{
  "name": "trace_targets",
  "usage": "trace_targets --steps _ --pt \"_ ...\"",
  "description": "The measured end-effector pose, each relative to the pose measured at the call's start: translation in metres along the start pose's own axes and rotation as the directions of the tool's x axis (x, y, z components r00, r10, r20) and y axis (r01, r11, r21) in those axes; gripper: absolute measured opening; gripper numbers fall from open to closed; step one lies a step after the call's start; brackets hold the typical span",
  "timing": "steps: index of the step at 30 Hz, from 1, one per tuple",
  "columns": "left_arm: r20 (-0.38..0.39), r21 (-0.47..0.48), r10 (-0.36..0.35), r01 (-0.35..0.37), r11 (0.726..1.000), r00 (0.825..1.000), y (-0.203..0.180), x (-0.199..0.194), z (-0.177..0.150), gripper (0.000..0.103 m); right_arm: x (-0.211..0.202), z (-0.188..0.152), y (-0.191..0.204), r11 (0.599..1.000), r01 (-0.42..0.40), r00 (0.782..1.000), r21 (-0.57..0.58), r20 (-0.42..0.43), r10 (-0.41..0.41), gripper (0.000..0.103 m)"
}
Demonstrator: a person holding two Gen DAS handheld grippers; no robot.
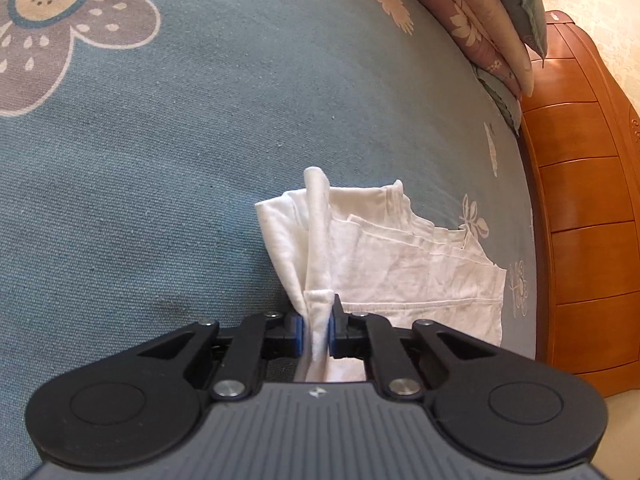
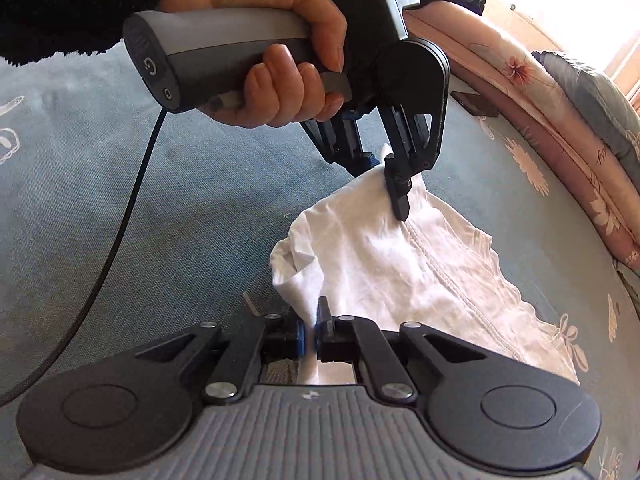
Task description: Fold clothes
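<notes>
The fingers of both grippers were nearly closed on a white garment [image 1: 400,264]. The left gripper [image 1: 316,330] pinched 1 bunched edge; the right gripper [image 2: 309,334] pinched another. The rest of the garment lay on a blue floral bedspread [image 1: 160,160].

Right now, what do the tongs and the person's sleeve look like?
Both tongs, left and right, are black with blue pads and ridged grey bodies. The left one's grey handle has a power symbol and a black cable. The hand wears a fuzzy black sleeve.
</notes>
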State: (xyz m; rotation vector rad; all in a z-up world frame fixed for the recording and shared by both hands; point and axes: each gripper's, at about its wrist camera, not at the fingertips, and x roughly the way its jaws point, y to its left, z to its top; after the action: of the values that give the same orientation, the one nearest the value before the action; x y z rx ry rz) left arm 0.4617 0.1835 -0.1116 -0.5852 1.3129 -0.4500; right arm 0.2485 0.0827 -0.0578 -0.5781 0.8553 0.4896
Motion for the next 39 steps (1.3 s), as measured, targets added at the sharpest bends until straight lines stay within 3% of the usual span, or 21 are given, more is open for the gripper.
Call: trace_targets --steps 8,16,23,39 --pt "0.040 0.044 0.143 -0.144 0.989 0.989 -0.057 -0.020 -0.009 0.008 -0.037 -0.011 -0.047 0.988 -0.089 0.995 0.129 0.065 0.081 0.005" --pt "0.030 0.096 0.264 -0.266 0.959 0.964 -0.117 -0.019 -0.005 0.008 -0.061 -0.027 -0.080 0.966 -0.129 0.989 0.224 0.101 0.109 0.005" --pt "0.018 0.126 0.312 -0.311 0.942 0.950 -0.167 -0.006 -0.002 0.008 -0.078 -0.041 -0.109 0.926 -0.168 0.983 0.338 0.130 0.130 0.005" --pt "-0.020 0.208 0.293 -0.283 0.936 0.956 -0.252 0.042 -0.015 0.008 -0.105 -0.092 -0.163 0.865 -0.122 0.988 0.487 0.145 0.058 0.005"
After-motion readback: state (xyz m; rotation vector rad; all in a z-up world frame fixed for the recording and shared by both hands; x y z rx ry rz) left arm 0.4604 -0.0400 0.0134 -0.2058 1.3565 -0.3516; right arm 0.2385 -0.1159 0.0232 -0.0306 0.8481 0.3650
